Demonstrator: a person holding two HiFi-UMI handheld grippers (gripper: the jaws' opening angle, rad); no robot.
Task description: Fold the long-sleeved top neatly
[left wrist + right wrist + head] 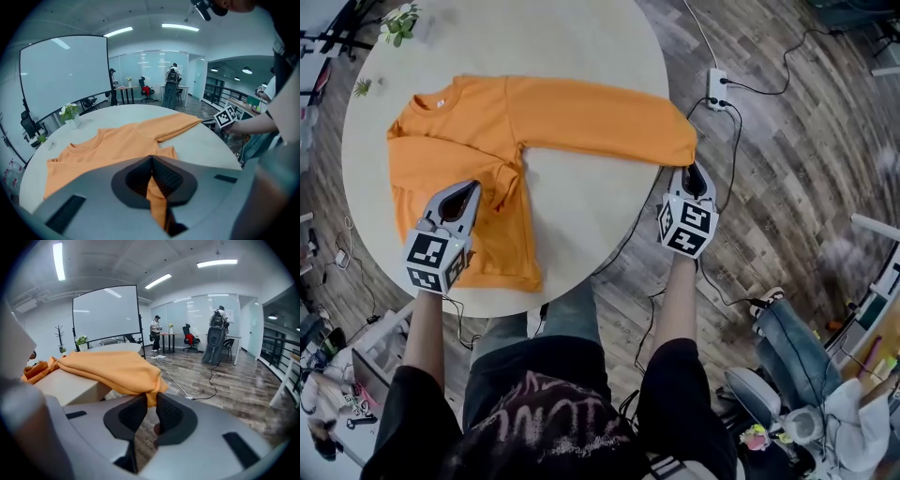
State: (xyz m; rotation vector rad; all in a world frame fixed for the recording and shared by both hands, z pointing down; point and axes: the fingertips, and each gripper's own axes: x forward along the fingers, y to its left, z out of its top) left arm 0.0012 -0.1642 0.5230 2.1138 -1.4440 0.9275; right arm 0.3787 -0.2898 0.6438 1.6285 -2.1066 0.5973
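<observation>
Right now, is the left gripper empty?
No, the left gripper has its jaws shut on a fold of the orange top.

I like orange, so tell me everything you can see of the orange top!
The orange top is long-sleeved, soft-looking cloth with a round collar. It lies on the pale round table, partly folded: one sleeve stretches sideways to the table's edge, where the right gripper pinches its cuff. The left gripper is shut on a fold of its body.
</observation>
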